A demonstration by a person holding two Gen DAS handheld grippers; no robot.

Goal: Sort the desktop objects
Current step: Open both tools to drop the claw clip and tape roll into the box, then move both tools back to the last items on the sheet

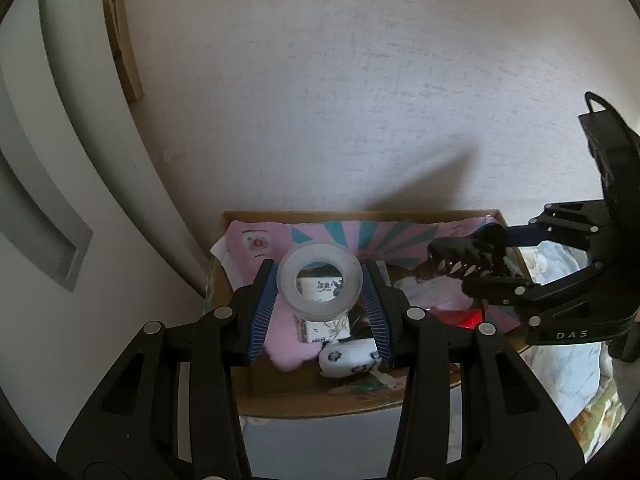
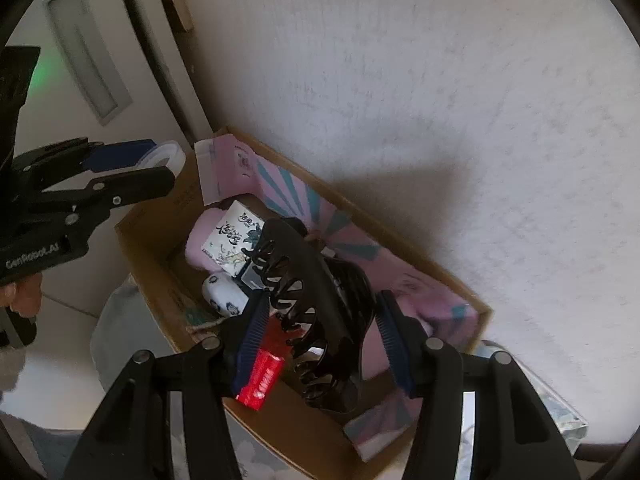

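**Both loads hang over the open box**

On the left, the left tongs (image 1: pixel 320 292) pinch a clear tape roll (image 1: pixel 319 283) by its outer rim, one ribbed blue pad on each side. The roll is held with its hole facing the camera, so its axis runs along the tongs, and through the hole a white printed tissue packet (image 1: pixel 322 322) shows in the cardboard box (image 1: pixel 320 406) below. The roll hangs over the left half of the box, above a pink cloth (image 1: pixel 284 344) and a small white pouch (image 1: pixel 346 356). It looks clear of everything beneath it, though the gap cannot be judged closely.

To the right, the right tongs (image 2: pixel 320 340) pinch a black claw hair clip (image 2: pixel 316 312) across its body. Its long axis runs away from the wrist, slanting to the upper left, with the teeth turned left. It hangs over the right half of the box, above a red packet (image 2: pixel 262 376) and the pink-and-teal sheet (image 2: pixel 424 296) lining the far wall.

The relation that matters is straight down: each thing is already over the box, so the drop should need only a lowering and a release, likely with neither arm crossing the other.
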